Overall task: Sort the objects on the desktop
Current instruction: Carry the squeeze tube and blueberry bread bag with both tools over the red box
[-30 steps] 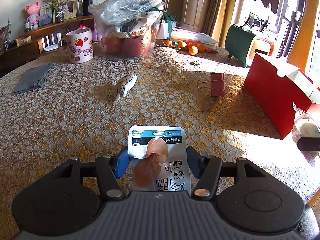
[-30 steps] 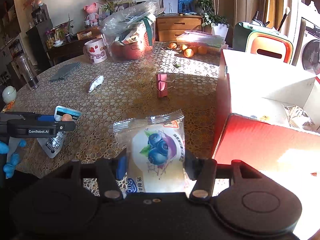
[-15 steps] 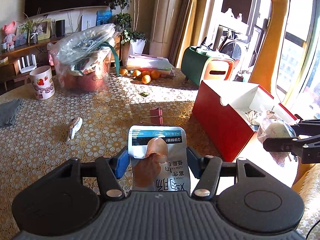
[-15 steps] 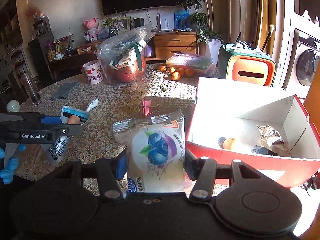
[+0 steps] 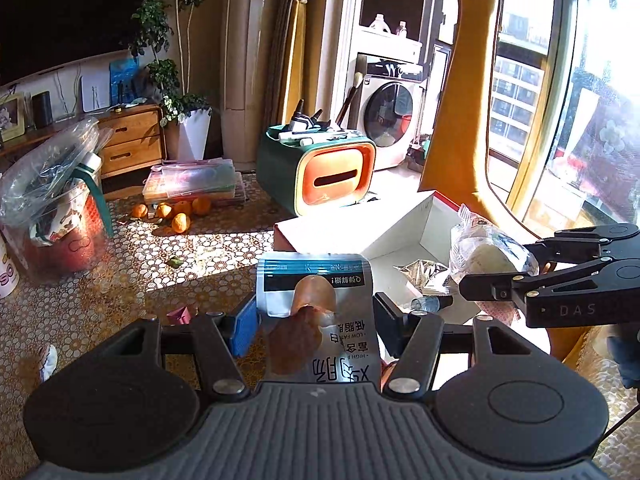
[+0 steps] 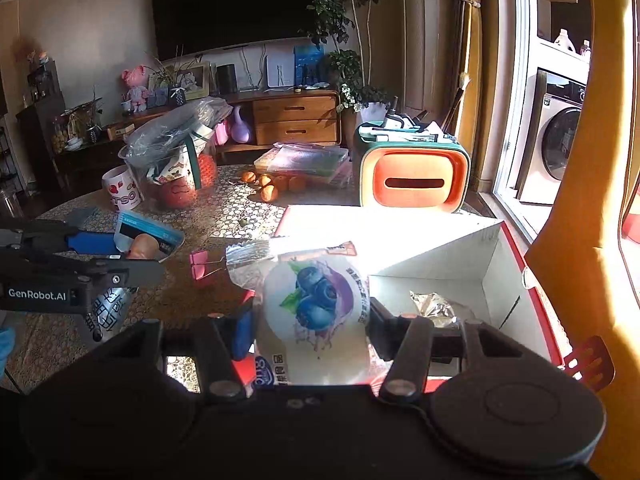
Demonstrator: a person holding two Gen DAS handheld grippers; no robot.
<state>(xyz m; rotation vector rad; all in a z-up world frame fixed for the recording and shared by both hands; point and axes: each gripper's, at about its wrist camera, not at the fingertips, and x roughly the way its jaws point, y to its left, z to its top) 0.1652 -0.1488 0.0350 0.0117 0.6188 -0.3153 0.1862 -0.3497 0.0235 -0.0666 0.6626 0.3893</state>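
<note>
While both packets hang near the box:
Left claw point(image 5: 316, 320): clamped on chicken pouch point(image 5: 320, 300)
Right claw point(image 6: 310, 320): clamped on blueberry packet point(image 6: 316, 300)
Red box point(image 6: 532, 304): partly filled (foil wrapper inside)
Left on bench point(image 6: 224, 216): pink clip point(image 6: 199, 264)

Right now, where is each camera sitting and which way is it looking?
Left wrist: on the left gripper, looking over its chicken pouch at the red box; the right gripper shows.
Right wrist: on the right gripper, looking over its blueberry packet into the box; the left gripper shows.
Both share the box, oranges and green-orange case.
</note>
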